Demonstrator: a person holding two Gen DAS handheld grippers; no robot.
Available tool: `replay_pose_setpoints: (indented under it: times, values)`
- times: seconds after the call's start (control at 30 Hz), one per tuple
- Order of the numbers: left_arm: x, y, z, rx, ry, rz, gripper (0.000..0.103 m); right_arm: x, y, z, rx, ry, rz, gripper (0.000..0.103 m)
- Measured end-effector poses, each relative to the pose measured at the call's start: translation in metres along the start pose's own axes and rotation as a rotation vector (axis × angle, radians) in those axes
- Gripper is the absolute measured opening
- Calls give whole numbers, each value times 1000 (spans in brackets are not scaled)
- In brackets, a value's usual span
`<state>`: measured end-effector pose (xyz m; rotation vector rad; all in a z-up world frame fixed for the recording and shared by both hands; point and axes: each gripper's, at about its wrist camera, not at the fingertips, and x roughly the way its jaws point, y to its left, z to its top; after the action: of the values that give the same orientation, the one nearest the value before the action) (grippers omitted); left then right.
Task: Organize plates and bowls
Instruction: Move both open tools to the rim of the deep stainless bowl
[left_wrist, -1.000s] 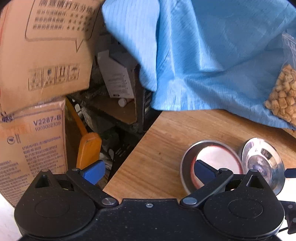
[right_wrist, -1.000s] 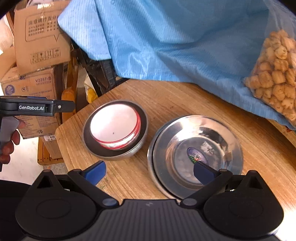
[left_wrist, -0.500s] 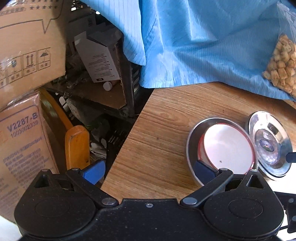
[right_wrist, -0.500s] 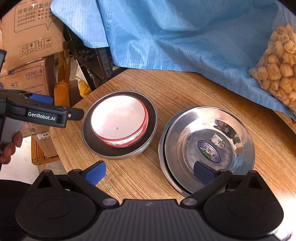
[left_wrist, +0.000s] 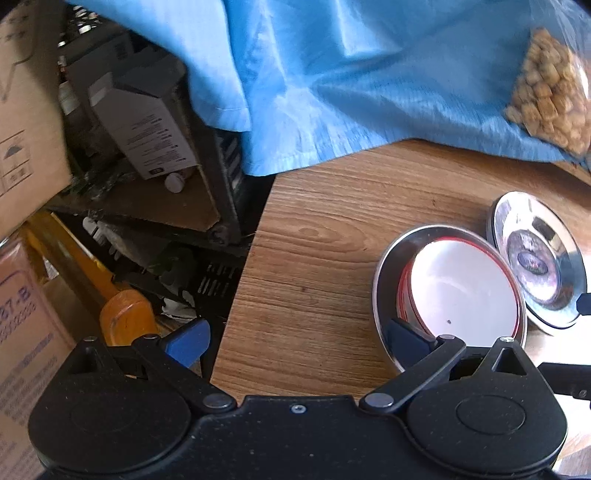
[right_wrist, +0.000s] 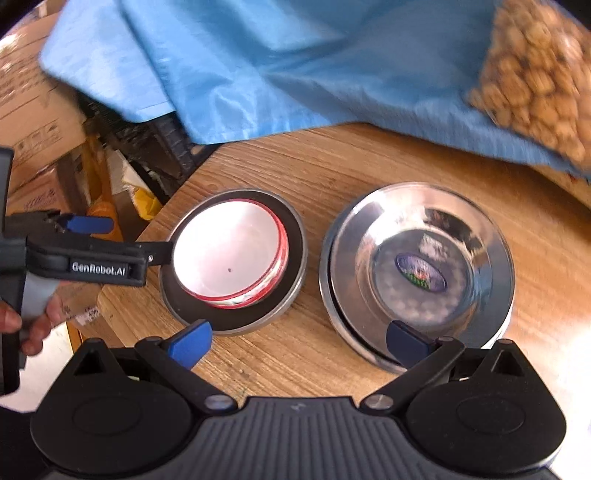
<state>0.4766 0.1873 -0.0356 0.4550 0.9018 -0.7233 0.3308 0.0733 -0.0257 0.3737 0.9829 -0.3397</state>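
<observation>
We see a round wooden table (right_wrist: 369, 155) filling the middle of the right wrist view. At centre left sits a white bowl with a red outer wall (right_wrist: 227, 254), nested inside a shallow dark-rimmed metal plate (right_wrist: 291, 266). Just beside it, centre right, lies a stack of shiny steel plates (right_wrist: 417, 273) with a blue oval sticker.

Left gripper (right_wrist: 125, 240) enters from the left edge, fingers spread, one blue tip touching the bowl's rim. Right gripper (right_wrist: 299, 341), bottom of frame, is spread wide over both stacks, holding nothing.

Upper frame: crumpled blue cloth (right_wrist: 280, 62); upper right, a clear bag of tan puffed snacks (right_wrist: 535, 77).
</observation>
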Motion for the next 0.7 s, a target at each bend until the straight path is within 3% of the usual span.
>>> replay_pose_setpoints:
  times: [0.27,0.5,0.7]
  values:
    - [15,-7,6,72,38,11,102,13,-11,-7,167,41,-17,103]
    - [17,-13,10,120,46,22,102,21,-14,-7,248,93,-23,103]
    - [18,-14,12,132,68,24,102,19,-20,-6,311,87,-35,103]
